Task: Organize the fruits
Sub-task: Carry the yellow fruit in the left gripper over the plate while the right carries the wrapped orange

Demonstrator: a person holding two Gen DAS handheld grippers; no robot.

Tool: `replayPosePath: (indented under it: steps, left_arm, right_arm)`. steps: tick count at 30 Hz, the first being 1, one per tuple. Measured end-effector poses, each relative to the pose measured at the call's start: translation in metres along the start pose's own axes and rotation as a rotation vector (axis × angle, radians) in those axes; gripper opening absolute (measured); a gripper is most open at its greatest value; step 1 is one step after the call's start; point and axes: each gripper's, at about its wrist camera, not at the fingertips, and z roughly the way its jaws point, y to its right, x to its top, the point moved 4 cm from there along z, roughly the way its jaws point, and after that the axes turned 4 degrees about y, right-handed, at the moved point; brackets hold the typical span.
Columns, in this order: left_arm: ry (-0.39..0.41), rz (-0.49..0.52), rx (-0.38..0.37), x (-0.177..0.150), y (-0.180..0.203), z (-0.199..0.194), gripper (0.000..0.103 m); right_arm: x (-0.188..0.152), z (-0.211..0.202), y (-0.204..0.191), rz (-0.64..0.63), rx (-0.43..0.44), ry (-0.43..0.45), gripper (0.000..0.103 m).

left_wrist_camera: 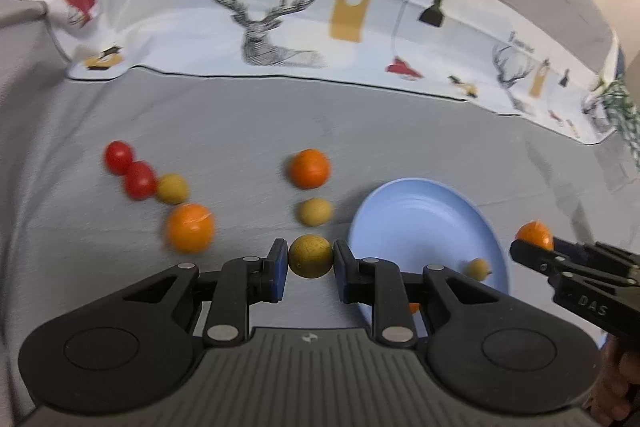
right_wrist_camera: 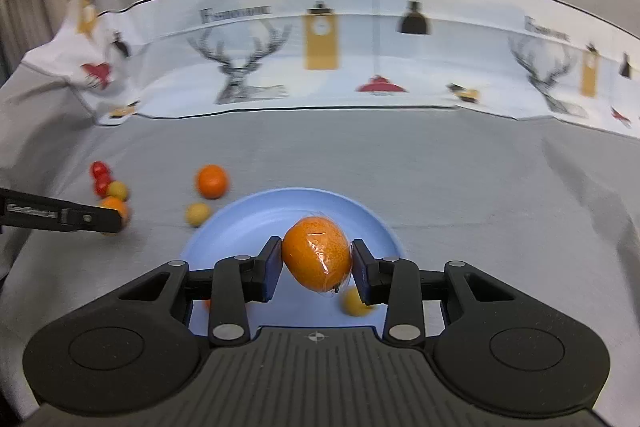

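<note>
My left gripper (left_wrist_camera: 311, 259) is shut on a small yellow-green fruit (left_wrist_camera: 311, 255), held just left of the blue plate (left_wrist_camera: 424, 211). My right gripper (right_wrist_camera: 316, 265) is shut on a plastic-wrapped orange (right_wrist_camera: 317, 254) above the blue plate (right_wrist_camera: 256, 223). A small yellow fruit (right_wrist_camera: 354, 301) lies in the plate; it also shows in the left wrist view (left_wrist_camera: 477, 268). On the grey cloth lie two oranges (left_wrist_camera: 309, 168) (left_wrist_camera: 189, 227), two yellow fruits (left_wrist_camera: 315, 211) (left_wrist_camera: 172, 188) and two red tomatoes (left_wrist_camera: 118, 156) (left_wrist_camera: 140, 180).
A printed cloth with deer and clocks (left_wrist_camera: 264, 23) drapes along the back of the grey surface (left_wrist_camera: 240, 123). The right gripper with its orange (left_wrist_camera: 534, 233) shows at the right edge of the left wrist view. The left gripper's finger (right_wrist_camera: 60, 215) reaches in from the left.
</note>
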Motion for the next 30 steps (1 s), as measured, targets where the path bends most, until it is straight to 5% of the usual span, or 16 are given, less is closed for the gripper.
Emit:
replayPosePath:
  steps: [14,30]
  left_arm:
    - [0.027,0.151,-0.142,-0.011,0.067,0.024,0.027]
    - [0.023,0.235,-0.181,-0.020,0.090,0.036,0.027]
  right_arm:
    - [-0.009,0.008,0.008,0.013,-0.030,-0.076,0.039]
    - [-0.015,0.017,0.002,-0.005,-0.021,-0.141,0.039]
